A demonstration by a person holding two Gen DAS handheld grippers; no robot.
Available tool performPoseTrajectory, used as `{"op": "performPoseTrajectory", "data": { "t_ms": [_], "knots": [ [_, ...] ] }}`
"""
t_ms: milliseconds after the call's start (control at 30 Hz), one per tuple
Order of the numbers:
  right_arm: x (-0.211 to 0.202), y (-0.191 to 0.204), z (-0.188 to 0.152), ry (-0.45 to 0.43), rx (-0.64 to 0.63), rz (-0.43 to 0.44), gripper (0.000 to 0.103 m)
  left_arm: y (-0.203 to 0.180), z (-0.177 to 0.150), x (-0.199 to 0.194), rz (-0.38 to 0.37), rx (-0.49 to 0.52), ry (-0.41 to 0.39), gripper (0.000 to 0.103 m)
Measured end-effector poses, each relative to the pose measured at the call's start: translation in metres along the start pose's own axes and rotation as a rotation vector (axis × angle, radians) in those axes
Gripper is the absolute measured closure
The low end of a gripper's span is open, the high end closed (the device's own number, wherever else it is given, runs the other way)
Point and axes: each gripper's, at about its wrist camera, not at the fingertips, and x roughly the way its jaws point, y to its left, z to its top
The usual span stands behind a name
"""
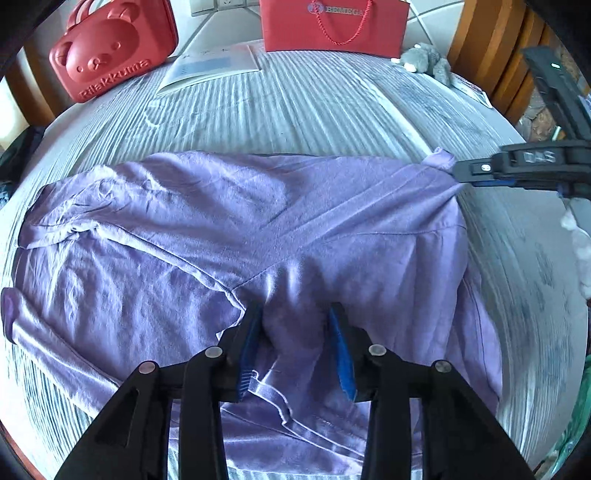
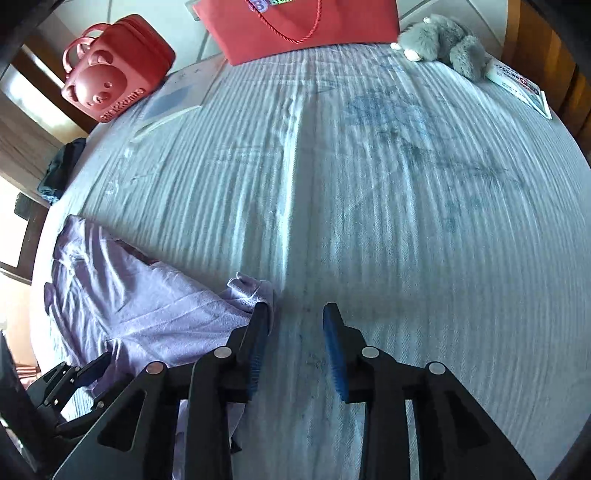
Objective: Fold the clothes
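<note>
Purple garment [image 1: 236, 236] spread on bed [image 1: 295, 107]. Left tool [image 1: 297, 345] wide, fabric bunched between fingers. Right tool [image 2: 295, 350] wide, possibly touching garment corner. Red bear case [image 1: 110, 48], gift bag [image 1: 332, 26], grey plush [image 1: 424, 59] at far edge.

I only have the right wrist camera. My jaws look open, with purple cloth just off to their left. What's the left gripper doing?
Observer: The left gripper has its jaws apart over the purple garment, with a raised ridge of cloth between them.
Operator: Is the garment folded?
Observer: It looks mostly spread out and wrinkled across the bed. What looks like a sleeve lies along the left side.
Operator: Where's my gripper against it?
Observer: The right gripper has its tip at the garment's far right corner, which sticks up a little.
</note>
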Motion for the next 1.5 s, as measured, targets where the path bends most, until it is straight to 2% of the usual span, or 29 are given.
{"op": "performPoseTrajectory", "data": {
  "t_ms": [133,233,333,433,567,633,700,767,800,900,967,1067,1233,1333,1400,1500],
  "knots": [
    [-0.037,0.003,-0.016,-0.061,-0.14,0.03,0.072,-0.006,-0.01,-0.014,0.012,-0.059,-0.051,0.065],
    [-0.048,0.007,-0.023,-0.047,-0.295,0.053,0.072,-0.014,-0.026,-0.039,0.033,-0.14,-0.101,0.064],
    [-0.046,0.005,-0.018,-0.031,-0.407,0.092,0.072,-0.034,-0.042,-0.051,0.059,-0.232,-0.101,0.059],
    [-0.038,0.001,-0.009,-0.019,-0.509,0.148,0.072,-0.059,-0.05,-0.05,0.126,-0.327,-0.092,0.058],
    [-0.029,-0.002,-0.004,-0.018,-0.729,0.224,0.072,-0.094,-0.062,-0.047,0.256,-0.526,-0.093,0.058],
    [-0.027,-0.005,-0.005,-0.008,-0.822,0.245,0.072,-0.111,-0.066,-0.046,0.277,-0.636,-0.094,0.058],
    [-0.028,-0.009,-0.007,-0.005,-0.886,0.283,0.07,-0.128,-0.068,-0.044,0.308,-0.692,-0.062,0.058],
    [-0.027,-0.011,-0.008,-0.008,-0.954,0.313,0.047,-0.142,-0.074,-0.046,0.326,-0.733,-0.058,0.058],
    [-0.025,-0.011,-0.009,-0.013,-0.985,0.312,0.045,-0.147,-0.078,-0.047,0.345,-0.751,-0.061,0.055],
    [-0.018,-0.009,-0.008,-0.022,-1.05,0.307,0.045,-0.156,-0.088,-0.051,0.364,-0.807,-0.077,0.045],
    [-0.013,-0.008,-0.005,-0.018,-1.077,0.337,0.045,-0.155,-0.092,-0.052,0.361,-0.85,-0.085,0.043],
    [-0.004,-0.001,-0.004,-0.007,-1.143,0.357,0.044,-0.155,-0.101,-0.056,0.414,-0.896,-0.095,0.038],
    [0.007,0.018,-0.006,0.008,-1.221,0.378,0.044,-0.147,-0.1,-0.042,0.461,-0.933,-0.06,0.032],
    [0.009,0.026,-0.005,0.014,-1.254,0.4,0.044,-0.146,-0.099,-0.032,0.453,-0.962,-0.048,0.032],
    [0.014,0.03,-0.005,0.023,-1.277,0.4,0.043,-0.145,-0.099,-0.028,0.45,-0.97,-0.048,0.025],
    [0.022,0.033,-0.003,0.043,-1.286,0.403,0.043,-0.145,-0.1,-0.024,0.449,-0.97,-0.057,0.024]
  ]
}}
